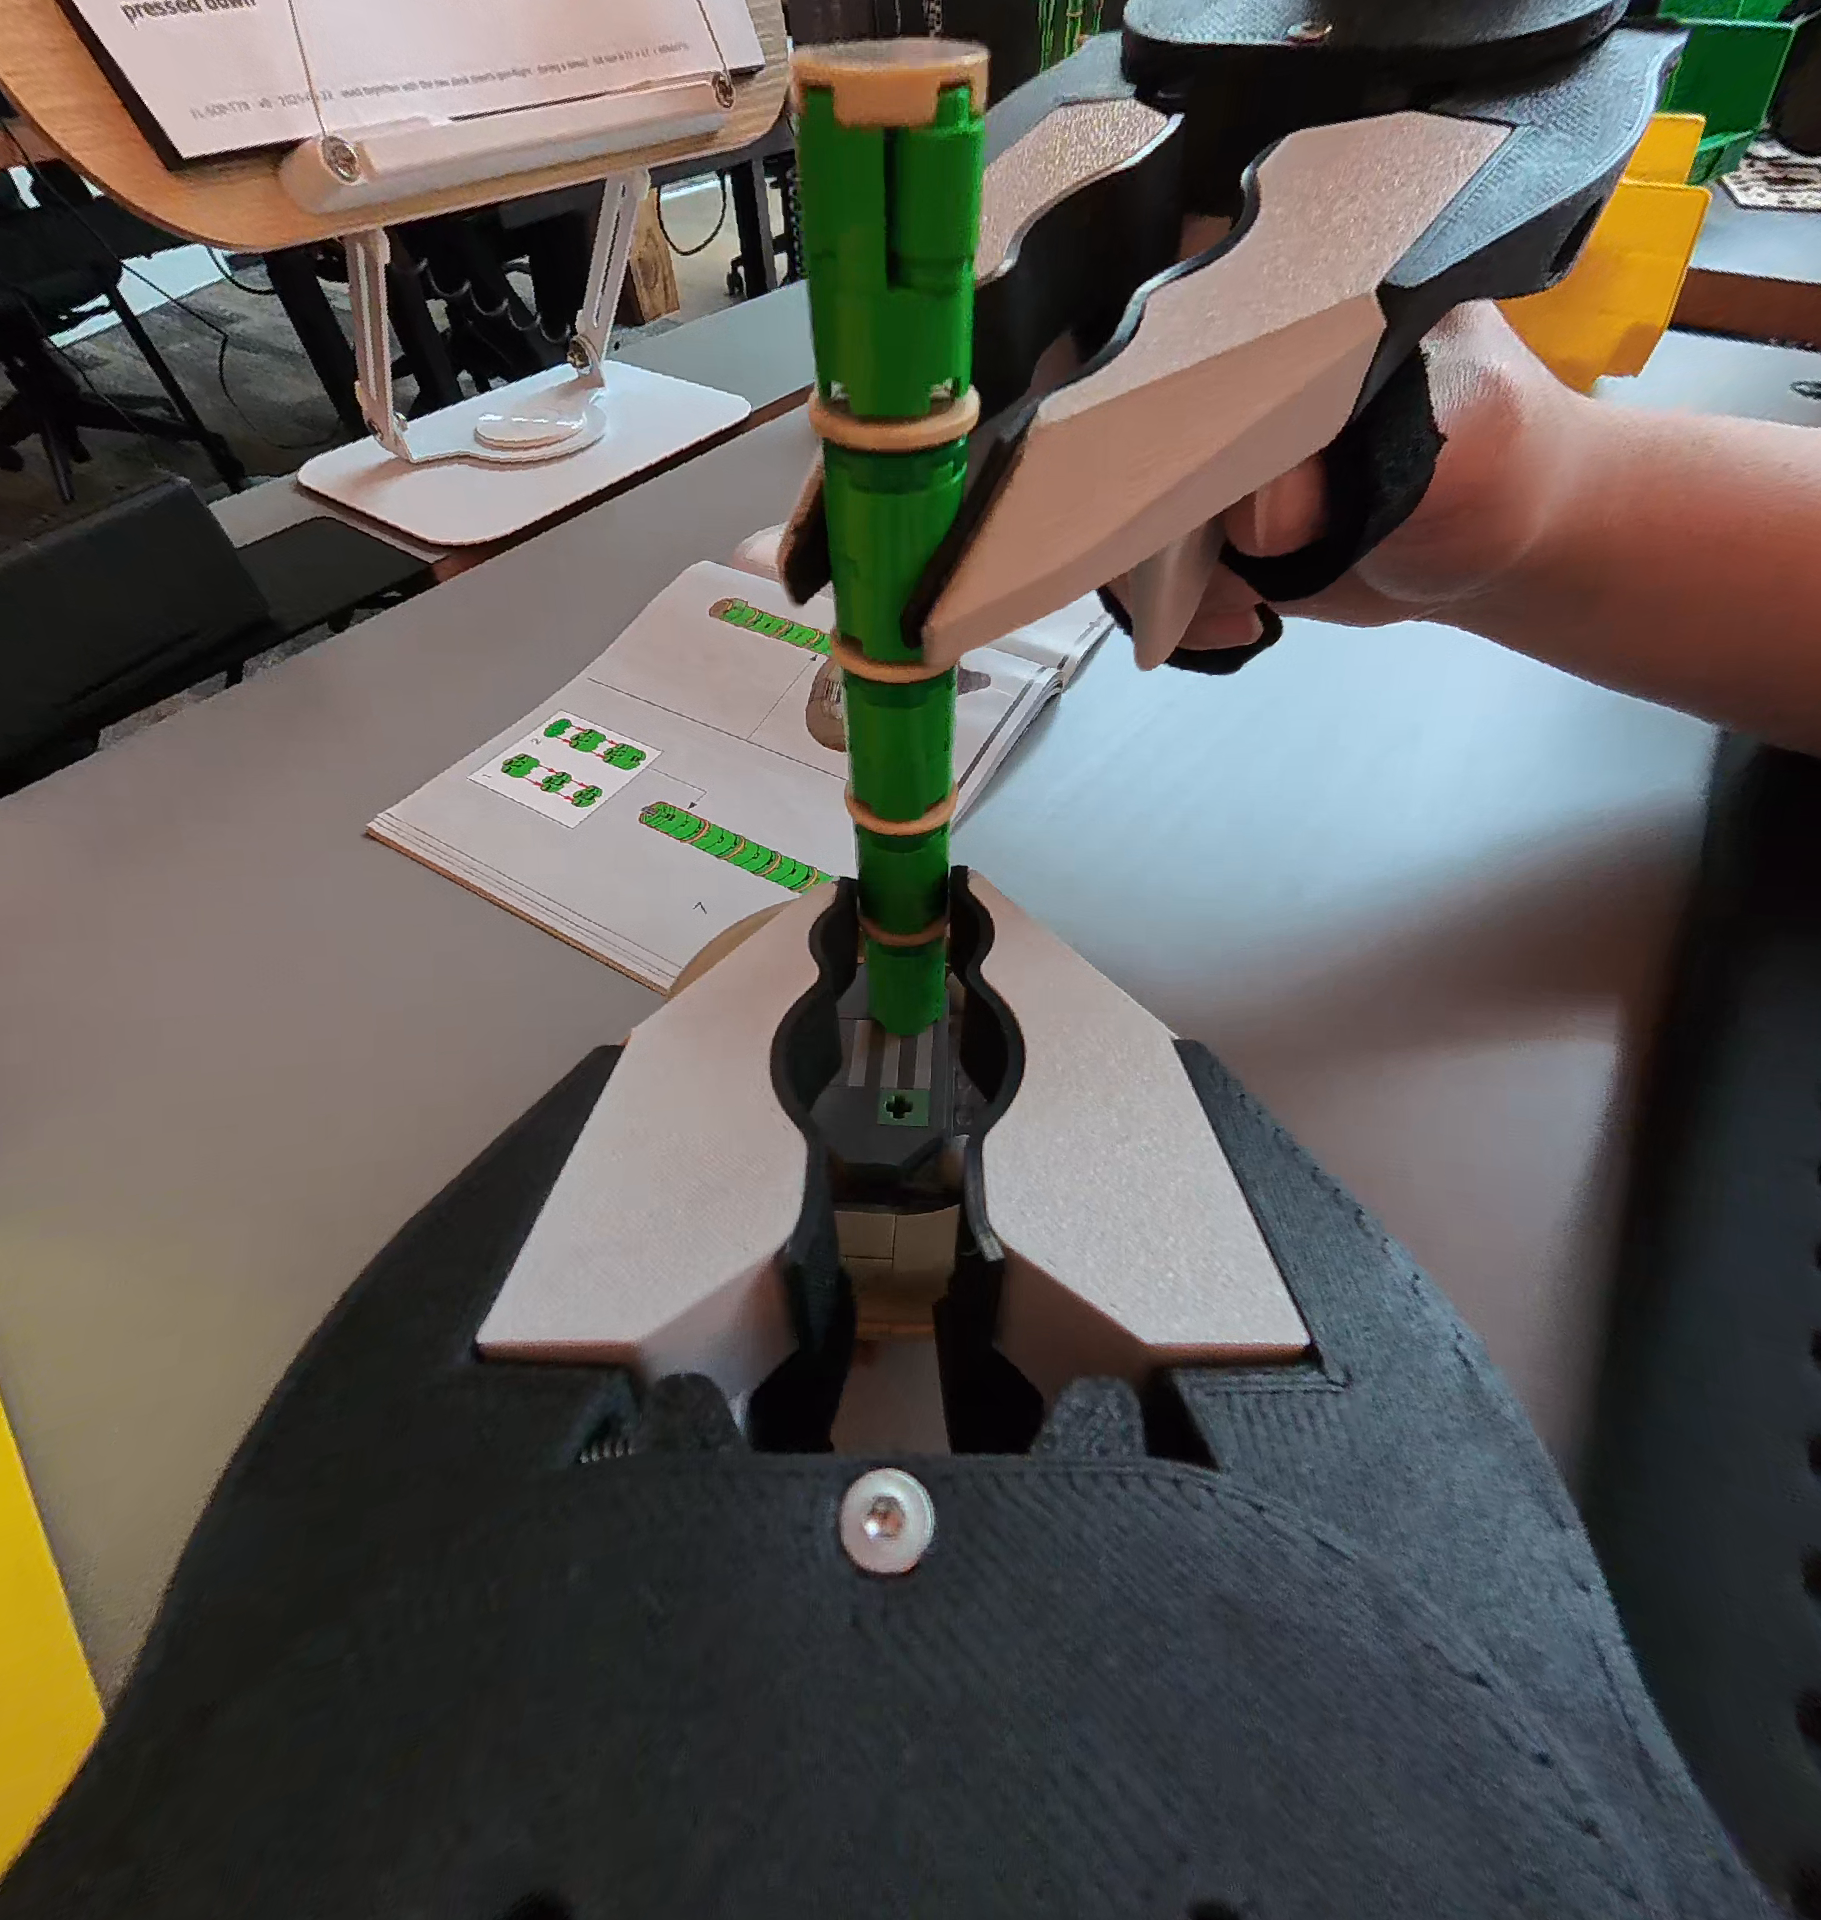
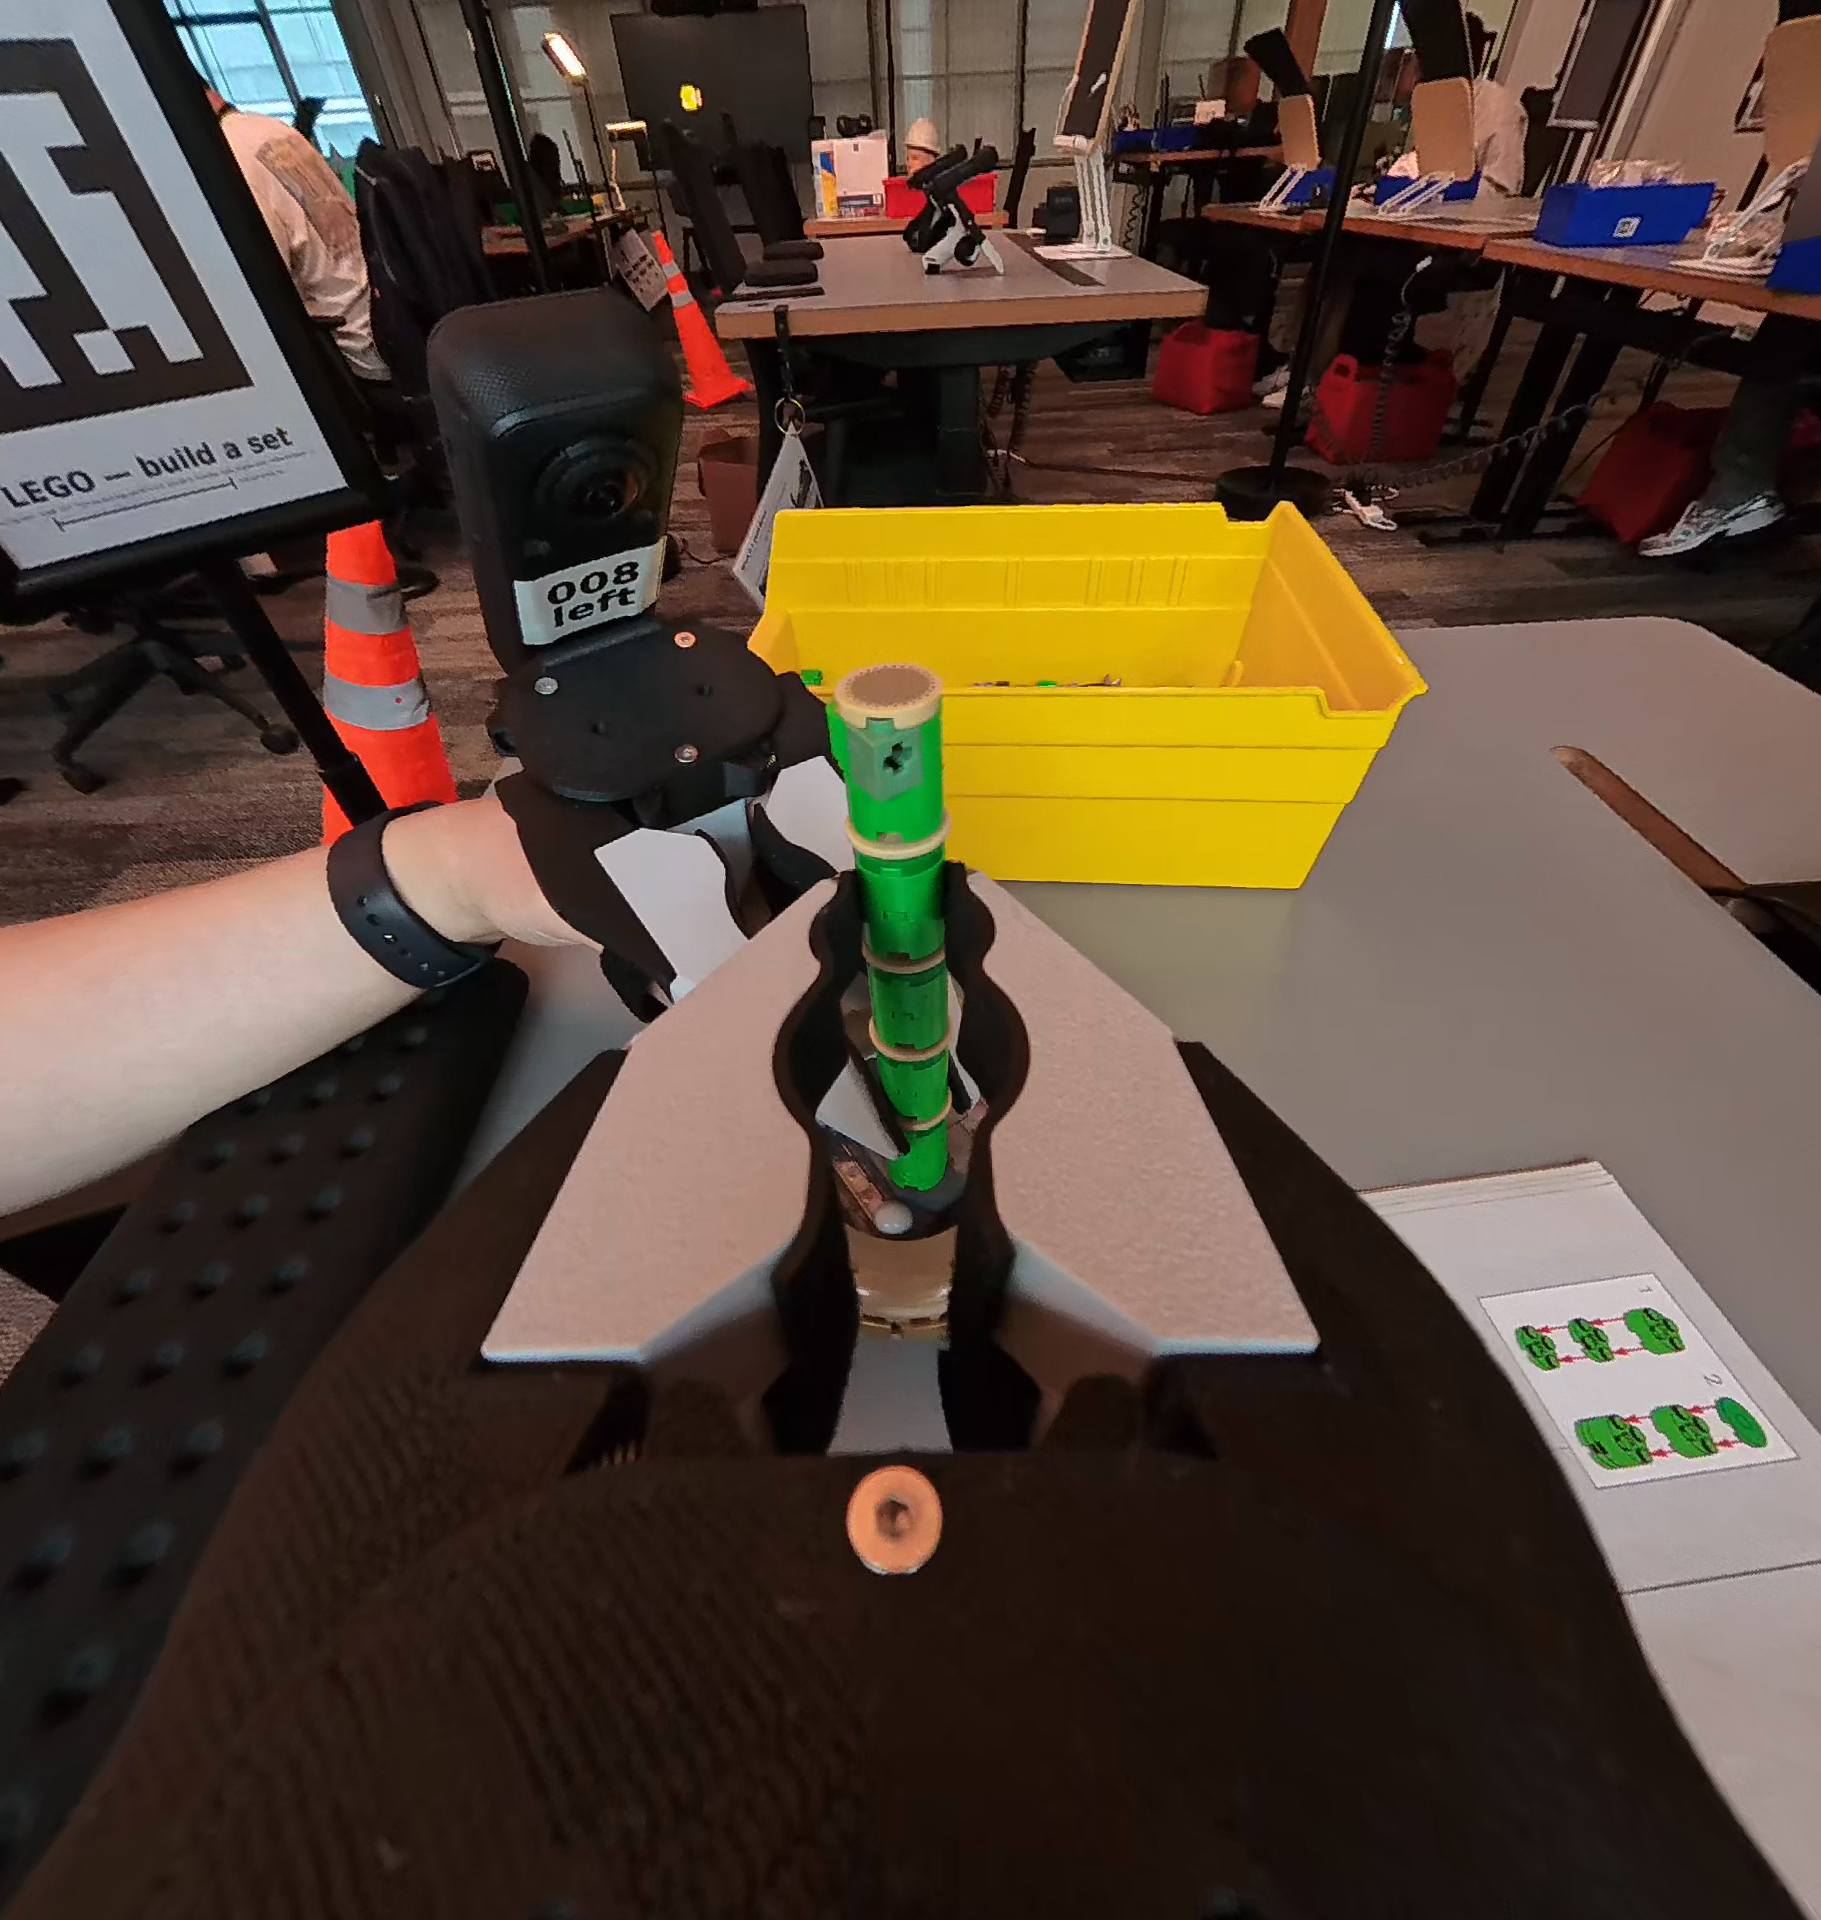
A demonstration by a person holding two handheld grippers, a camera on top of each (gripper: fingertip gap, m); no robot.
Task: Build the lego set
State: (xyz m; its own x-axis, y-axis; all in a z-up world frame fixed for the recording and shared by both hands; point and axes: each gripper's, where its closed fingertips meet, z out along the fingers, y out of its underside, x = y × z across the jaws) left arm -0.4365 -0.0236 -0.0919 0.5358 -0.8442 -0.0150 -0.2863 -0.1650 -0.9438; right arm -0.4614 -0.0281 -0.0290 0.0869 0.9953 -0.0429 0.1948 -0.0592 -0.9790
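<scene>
Lego bamboo stalk (image 1: 890, 540), green segments with tan rings, is standing upright above the grey table (image 1: 210, 987), its dark base (image 1: 890, 1101) being pinched by the left gripper (image 1: 893, 940). The right gripper (image 1: 854, 597) is clamping mid-stalk. Light, stiff but liable to snap at joints, so gripping near a ring seems safest.

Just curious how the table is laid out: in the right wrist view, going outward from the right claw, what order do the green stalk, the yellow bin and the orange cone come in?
1. Green stalk: held between the right claw's fingers.
2. Yellow bin: on the table behind the stalk, slightly right.
3. Orange cone: far off on the floor, left of centre.
</scene>
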